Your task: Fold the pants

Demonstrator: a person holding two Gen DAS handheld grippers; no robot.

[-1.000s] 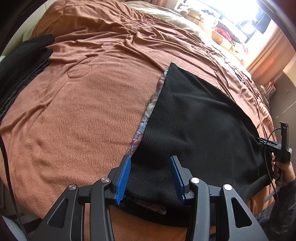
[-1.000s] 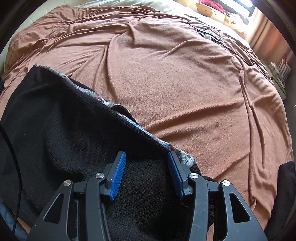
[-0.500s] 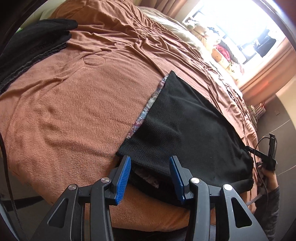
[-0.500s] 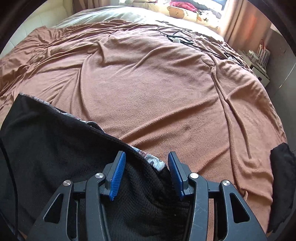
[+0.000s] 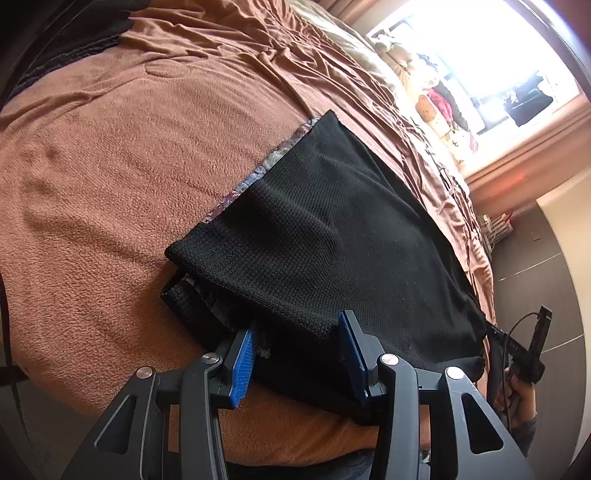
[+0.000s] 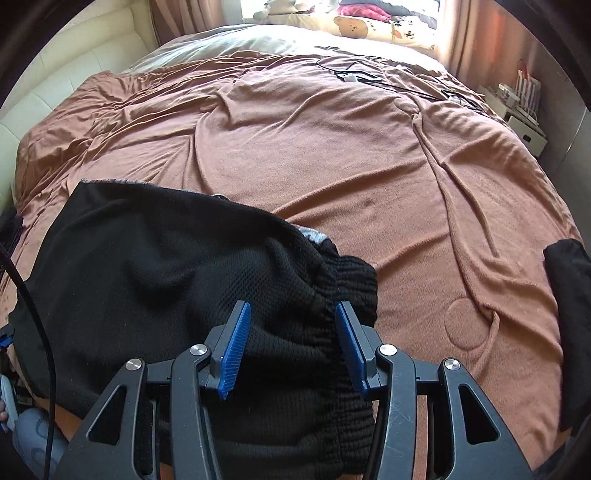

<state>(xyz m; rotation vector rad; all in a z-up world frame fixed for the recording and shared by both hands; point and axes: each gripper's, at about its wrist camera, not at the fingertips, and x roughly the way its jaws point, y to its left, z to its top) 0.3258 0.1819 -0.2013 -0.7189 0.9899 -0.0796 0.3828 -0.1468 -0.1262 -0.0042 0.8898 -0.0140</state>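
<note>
Black knit pants [image 5: 325, 236] with a patterned lining lie folded over on the brown bedspread [image 5: 110, 155] near the bed's front edge. My left gripper [image 5: 297, 354] is open, its blue fingers either side of the near folded edge. In the right wrist view the pants [image 6: 155, 273] show their gathered waistband [image 6: 354, 280]. My right gripper [image 6: 291, 347] is open just above the waistband, holding nothing. The hand with the right gripper [image 5: 532, 354] shows at the far right of the left wrist view.
Other dark clothes lie at the bed's edge [image 6: 569, 295] and at the top left of the left wrist view [image 5: 66, 40]. Cables [image 6: 354, 75] and pillows [image 6: 369, 29] lie at the head of the bed. A bedside stand [image 6: 517, 107] is at the far right.
Both grippers have pulled back toward the bed's front edge and tilted. The pants now lie folded over, with the waistband bunched under my right gripper.
</note>
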